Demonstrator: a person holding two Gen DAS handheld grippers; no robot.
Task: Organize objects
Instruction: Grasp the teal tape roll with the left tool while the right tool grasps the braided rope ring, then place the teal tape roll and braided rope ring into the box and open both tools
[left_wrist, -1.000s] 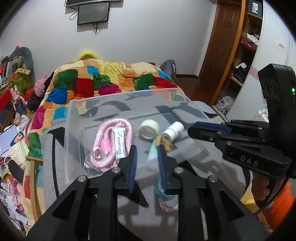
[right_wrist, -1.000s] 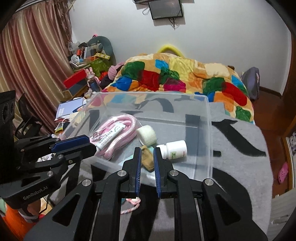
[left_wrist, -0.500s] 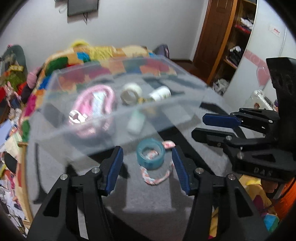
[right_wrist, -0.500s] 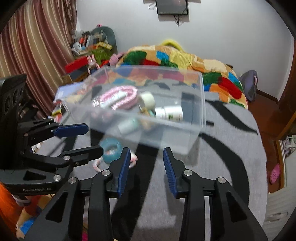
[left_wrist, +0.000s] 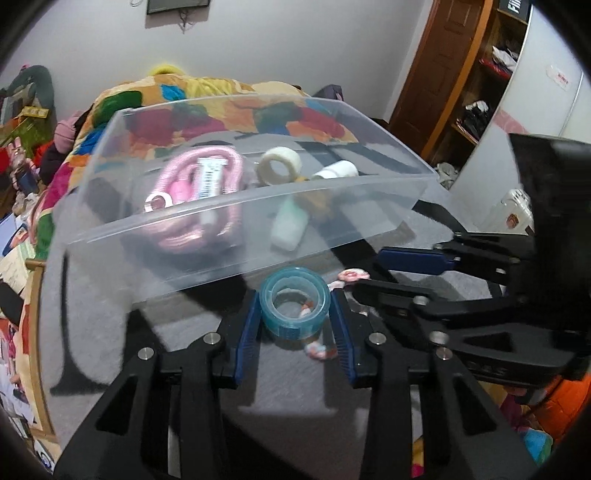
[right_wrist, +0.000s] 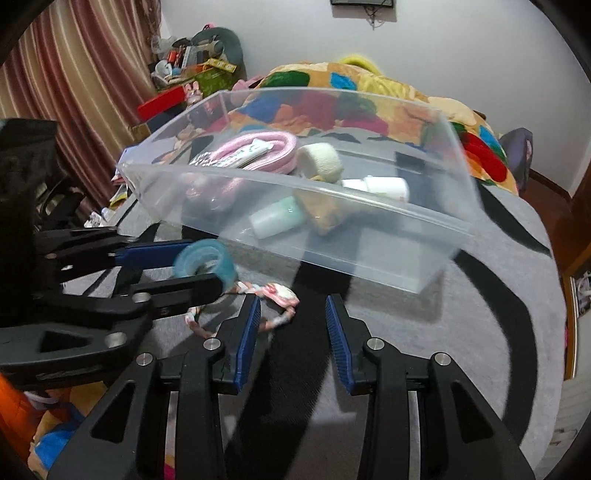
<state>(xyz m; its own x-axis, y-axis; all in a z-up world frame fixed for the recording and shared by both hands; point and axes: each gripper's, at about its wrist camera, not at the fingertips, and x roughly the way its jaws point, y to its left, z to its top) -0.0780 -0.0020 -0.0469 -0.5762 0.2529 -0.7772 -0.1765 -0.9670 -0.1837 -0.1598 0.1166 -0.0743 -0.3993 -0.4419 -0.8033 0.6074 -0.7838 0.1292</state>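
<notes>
A teal tape roll sits between the pads of my left gripper, which touch its sides just in front of the clear plastic bin. It also shows in the right wrist view, raised off the grey mat. A pink-and-white scrunchie lies on the mat under and beside the tape. My right gripper is open and empty just right of the scrunchie. The bin holds a pink rope, a white tape roll, a white bottle and a pale green bottle.
The grey mat with black stripes covers the table. A bed with a patchwork quilt lies behind the bin. Clutter and curtains stand at the left, a wooden door and shelves at the right.
Both grippers pulled back from the bin and opened. My left gripper then closed in on the teal tape roll, which now looks lifted off the mat.
</notes>
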